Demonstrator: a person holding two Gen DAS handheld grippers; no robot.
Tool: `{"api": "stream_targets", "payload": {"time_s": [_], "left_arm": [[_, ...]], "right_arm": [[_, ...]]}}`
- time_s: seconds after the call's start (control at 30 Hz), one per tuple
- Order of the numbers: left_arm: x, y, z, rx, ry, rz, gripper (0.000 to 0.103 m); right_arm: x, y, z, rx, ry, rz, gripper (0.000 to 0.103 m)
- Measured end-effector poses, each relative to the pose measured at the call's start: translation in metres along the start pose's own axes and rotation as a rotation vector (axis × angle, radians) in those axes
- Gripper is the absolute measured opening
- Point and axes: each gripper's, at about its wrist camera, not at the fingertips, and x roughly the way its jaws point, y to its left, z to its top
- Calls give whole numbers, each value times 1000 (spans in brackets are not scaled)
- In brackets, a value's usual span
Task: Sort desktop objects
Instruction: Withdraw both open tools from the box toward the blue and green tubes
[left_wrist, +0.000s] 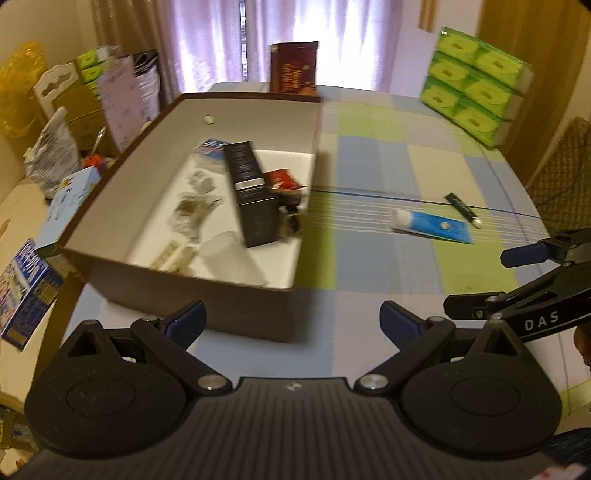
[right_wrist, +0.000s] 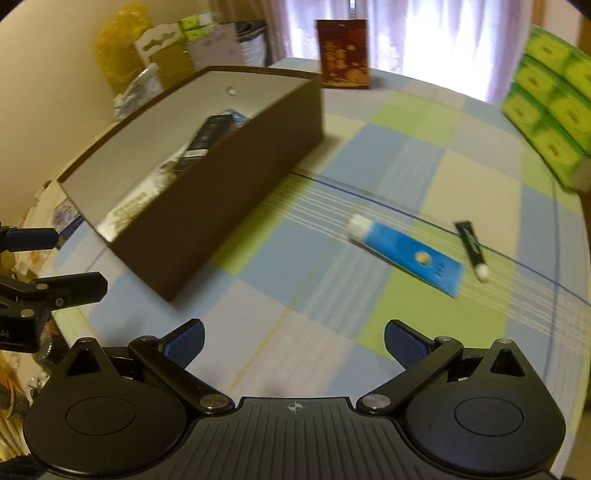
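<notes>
Right, both claws are empty with jaws spread wide: left claw (left_wrist: 291, 317) hovers low over the desk (left_wrist: 369, 266) at the near wall of the brown box (left_wrist: 192, 295), right claw (right_wrist: 293, 341) over bare checked cloth, aimed toward the leftovers. Likely between picks, jaws pre-spread for the next grab. The box already holds a long black carton (left_wrist: 251, 192), a clear cup (left_wrist: 232, 258), a red packet (left_wrist: 282, 179) and small wrapped bits, so sorting looks mostly done. Still out on the cloth: a blue tube (right_wrist: 404, 253) and, near it, a thin dark tube (right_wrist: 471, 249). The path to both looks clear. Beyond them are stacked green tissue packs (left_wrist: 476, 85) and a dark red carton (left_wrist: 293, 66); the box's tall side wall must be cleared on drop-off.
</notes>
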Motion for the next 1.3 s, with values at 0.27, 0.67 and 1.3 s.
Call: {"api": "stream_targets", "payload": {"time_s": [0.27, 0.67, 1.3], "left_arm": [[9, -47, 9, 86, -21, -76, 99], [41, -97, 20, 196, -40, -163, 99], [126, -143, 60, 445, -20, -239, 97]], "right_arm": [[-13, -35, -16, 78, 14, -65, 101], [-26, -90, -34, 228, 12, -175, 101], [-35, -164, -36, 348, -233, -219, 101]]}}
